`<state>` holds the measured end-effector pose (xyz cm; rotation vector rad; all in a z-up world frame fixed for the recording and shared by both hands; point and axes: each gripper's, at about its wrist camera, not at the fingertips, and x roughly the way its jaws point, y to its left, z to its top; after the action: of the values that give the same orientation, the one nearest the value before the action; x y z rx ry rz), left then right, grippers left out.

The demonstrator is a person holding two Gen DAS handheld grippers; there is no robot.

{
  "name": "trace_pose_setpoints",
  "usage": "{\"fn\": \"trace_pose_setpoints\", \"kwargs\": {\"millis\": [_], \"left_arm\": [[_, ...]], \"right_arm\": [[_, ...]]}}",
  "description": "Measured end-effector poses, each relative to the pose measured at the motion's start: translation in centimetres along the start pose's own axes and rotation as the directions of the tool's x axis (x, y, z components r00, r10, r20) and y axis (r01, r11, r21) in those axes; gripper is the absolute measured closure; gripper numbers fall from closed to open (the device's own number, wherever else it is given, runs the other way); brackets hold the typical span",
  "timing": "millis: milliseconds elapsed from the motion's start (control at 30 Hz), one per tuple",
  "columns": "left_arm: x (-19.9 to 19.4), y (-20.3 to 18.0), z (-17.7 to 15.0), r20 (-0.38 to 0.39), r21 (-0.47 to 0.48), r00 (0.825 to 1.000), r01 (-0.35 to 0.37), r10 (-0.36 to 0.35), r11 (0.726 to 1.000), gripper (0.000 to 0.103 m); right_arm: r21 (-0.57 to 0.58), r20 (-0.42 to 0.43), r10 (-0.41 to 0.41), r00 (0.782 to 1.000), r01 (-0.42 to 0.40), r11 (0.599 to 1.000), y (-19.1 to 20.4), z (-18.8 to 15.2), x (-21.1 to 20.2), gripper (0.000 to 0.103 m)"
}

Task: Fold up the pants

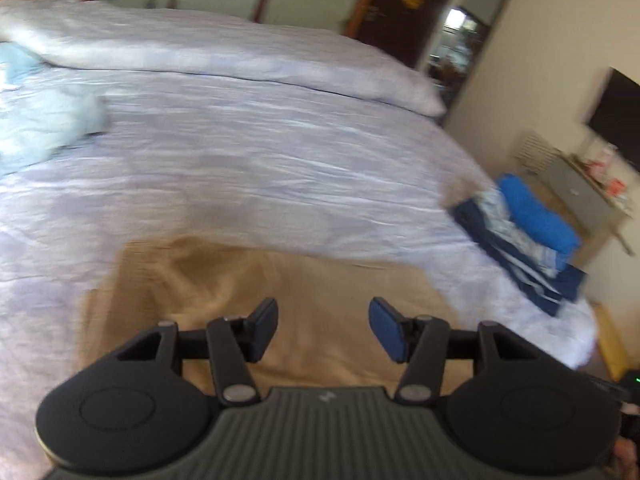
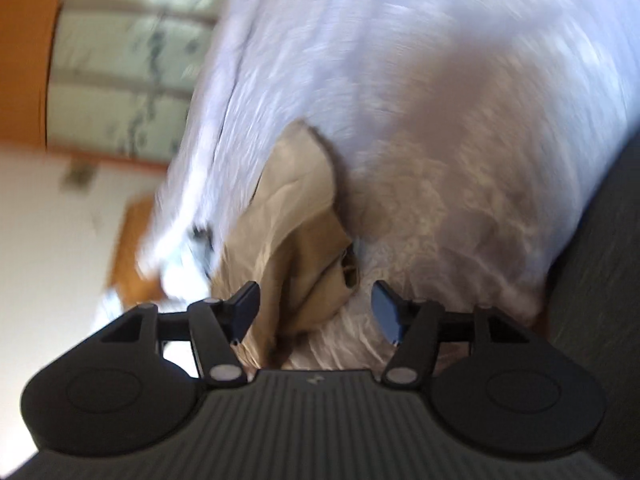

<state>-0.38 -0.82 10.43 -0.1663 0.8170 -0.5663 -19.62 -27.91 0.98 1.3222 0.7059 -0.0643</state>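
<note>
The tan pants (image 1: 280, 280) are seen spread flat on the near part of the pale lilac bedspread (image 1: 240, 152), directly beneath the left gripper (image 1: 324, 328), whose blue-padded jaws are held wide apart with nothing between them. To the left, a heap of light blue cloth (image 1: 44, 120) is seen lying on the bed, and a rolled duvet (image 1: 200, 48) is laid across the far side. At the right edge of the bed a stack of folded clothes (image 1: 532, 236) is seen, dark navy at the bottom and bright blue on top. From the tilted, blurred right wrist view, the right gripper (image 2: 316, 312) is also shown wide open and empty, held just above a bunched, creased end of the pants (image 2: 296, 216) on the bedspread (image 2: 400, 60); whether a fingertip is touching the fabric cannot be told. A patterned wardrobe door (image 2: 128, 60) is glimpsed behind.
</note>
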Motion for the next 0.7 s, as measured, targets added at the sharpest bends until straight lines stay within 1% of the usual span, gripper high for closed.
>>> {"fn": "trace_pose_setpoints", "kwargs": {"millis": [67,100,133,167,200,233,267,300,333,367,467,533,633,700], "left_arm": [[1.8,-1.7,-0.3,-0.035,0.018,0.996,0.077,-0.076,0.997,0.051],[2.9,-2.4,-0.7,-0.055,0.026,0.993,0.109,-0.108,0.994,0.051],[4.0,-2.9,-1.1,-0.082,0.028,0.988,0.13,-0.127,0.991,0.052],[5.4,-3.1,-1.7,-0.125,0.016,0.983,0.134,-0.131,0.991,0.053],[6.8,-2.9,-2.4,-0.173,-0.01,0.977,0.123,-0.123,0.992,0.054],[8.3,-2.4,-3.4,-0.229,-0.044,0.968,0.097,-0.105,0.994,0.055],[9.7,-1.7,-4.4,-0.281,-0.065,0.957,0.054,-0.07,0.996,0.056],[10.6,-0.9,-5.1,-0.295,-0.073,0.954,0.032,-0.052,0.997,0.068],[10.3,-0.5,-5.7,-0.255,-0.075,0.964,0.053,-0.071,0.996,0.067],[9.9,-0.3,-5.9,-0.258,-0.078,0.963,0.061,-0.08,0.995,0.068],[9.5,-0.4,-5.4,-0.279,-0.08,0.958,0.048,-0.069,0.996,0.066],[9.1,-0.3,-4.9,-0.276,-0.107,0.958,0.052,-0.08,0.993,0.057],[8.0,0.4,-3.5,-0.227,-0.15,0.968,0.073,-0.106,0.986,0.055],[7.7,1.4,-2.5,-0.2,-0.191,0.974,0.068,-0.107,0.979,0.055]], "right_arm": [[0.086,0.002,0.017,1.0,-0.017,0.996,-0.3,-0.1,0.6,0.034],[0.103,0.008,0.016,1.0,-0.017,0.995,-0.3,-0.2,0.7,0.033],[0.106,0.017,0.013,1.0,-0.015,0.994,0.0,-0.5,0.8,0.032],[0.103,0.024,0.006,1.0,-0.008,0.995,0.3,-0.6,0.7,0.029],[0.095,0.032,-0.003,0.999,0.0,0.996,0.6,-0.7,0.8,0.027],[0.091,0.04,-0.01,0.999,0.007,0.996,0.8,-0.8,0.7,0.025],[0.094,0.047,-0.016,0.999,0.012,0.995,0.9,-0.9,0.9,0.023],[0.102,0.053,-0.023,0.998,0.018,0.995,0.9,-0.8,1.0,0.023],[0.109,0.059,-0.032,0.998,0.025,0.994,1.1,-0.8,1.1,0.022],[0.111,0.065,-0.038,0.997,0.031,0.993,1.2,-0.7,1.1,0.021],[0.092,0.083,-0.06,0.995,0.053,0.994,1.7,-0.7,2.4,0.02],[0.085,0.085,-0.071,0.994,0.063,0.994,2.1,-0.6,3.2,0.018],[0.066,0.087,-0.083,0.993,0.077,0.995,2.8,-0.8,4.2,0.018],[0.054,0.094,-0.093,0.991,0.088,0.995,3.0,-0.9,4.8,0.018]]}}
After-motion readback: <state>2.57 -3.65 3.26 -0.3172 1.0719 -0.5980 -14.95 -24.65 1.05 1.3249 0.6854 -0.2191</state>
